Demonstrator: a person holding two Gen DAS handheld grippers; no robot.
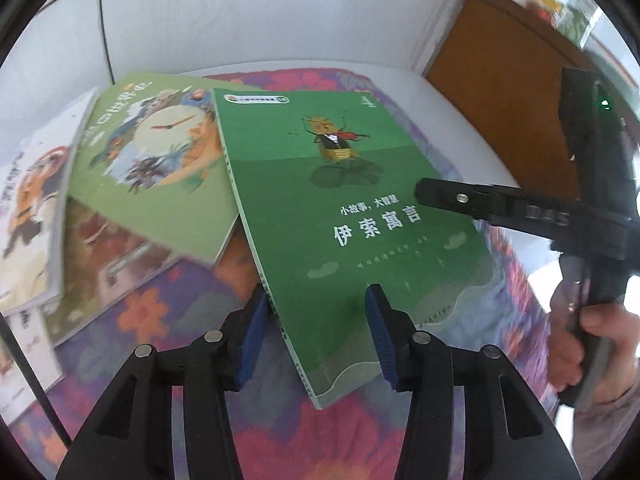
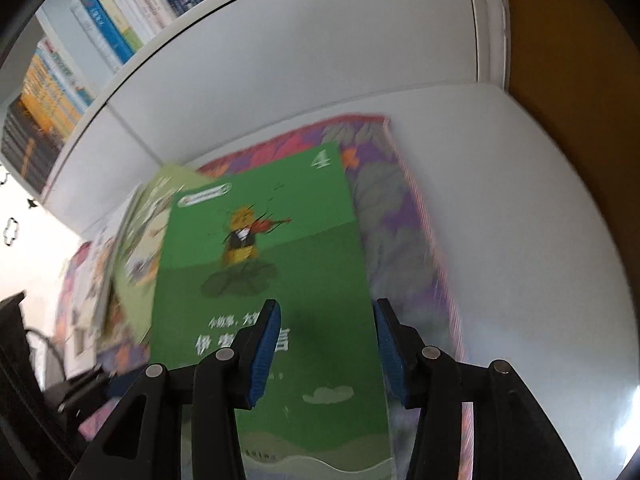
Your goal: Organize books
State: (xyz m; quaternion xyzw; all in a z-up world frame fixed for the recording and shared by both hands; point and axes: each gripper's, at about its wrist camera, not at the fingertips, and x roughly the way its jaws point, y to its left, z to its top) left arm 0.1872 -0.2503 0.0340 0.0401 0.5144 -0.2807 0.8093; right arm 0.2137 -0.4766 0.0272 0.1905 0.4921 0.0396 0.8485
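A dark green picture book (image 1: pixel 340 216), marked with a white "4" and a cartoon insect playing a violin, is seen lying face up, its near corner raised. Its far left edge is laid over a lighter green book (image 1: pixel 152 160) bearing a clock illustration. Further left, a white-covered book (image 1: pixel 32 216) is overlapped by the lighter one.

Your top book (image 1: pixel 340 200) lies on the mat (image 1: pixel 160 312), overlapping the clock book (image 1: pixel 152 148) to its left; bookshelf (image 2: pixel 80 40) stands behind the bench (image 2: pixel 520 200).
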